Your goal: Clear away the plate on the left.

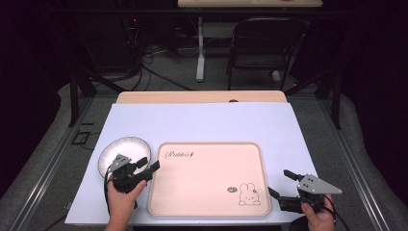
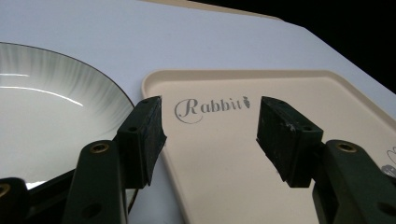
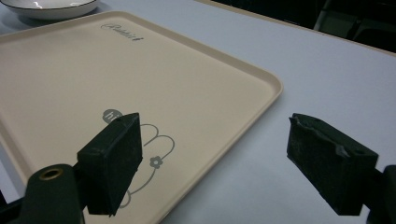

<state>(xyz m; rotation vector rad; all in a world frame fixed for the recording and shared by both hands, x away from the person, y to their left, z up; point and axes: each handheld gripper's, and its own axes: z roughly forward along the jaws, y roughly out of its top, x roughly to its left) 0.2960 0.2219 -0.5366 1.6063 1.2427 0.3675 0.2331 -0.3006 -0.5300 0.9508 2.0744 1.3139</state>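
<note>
A beige tray (image 1: 207,192) printed with "Rabbit" and a rabbit drawing lies at the table's front centre. Left of it sits a white plate (image 1: 120,149) with a dark rim. My left gripper (image 1: 148,163) hovers over the gap between plate and tray, open, with nothing between its jaws. In the left gripper view the plate (image 2: 42,112) lies left of the jaws, the tray (image 2: 224,154) ahead, and the gripper (image 2: 210,128) spans the tray's left rim. My right gripper (image 1: 281,183) stands open just right of the tray's front right corner. In its own view this gripper (image 3: 212,154) straddles the tray (image 3: 84,79) edge, empty.
A pale lilac mat (image 1: 202,125) covers the wooden table (image 1: 202,96). Beyond the table stand a dark folding chair (image 1: 264,45) and a white table leg (image 1: 200,48) among floor cables. Metal rails run along both sides of the table.
</note>
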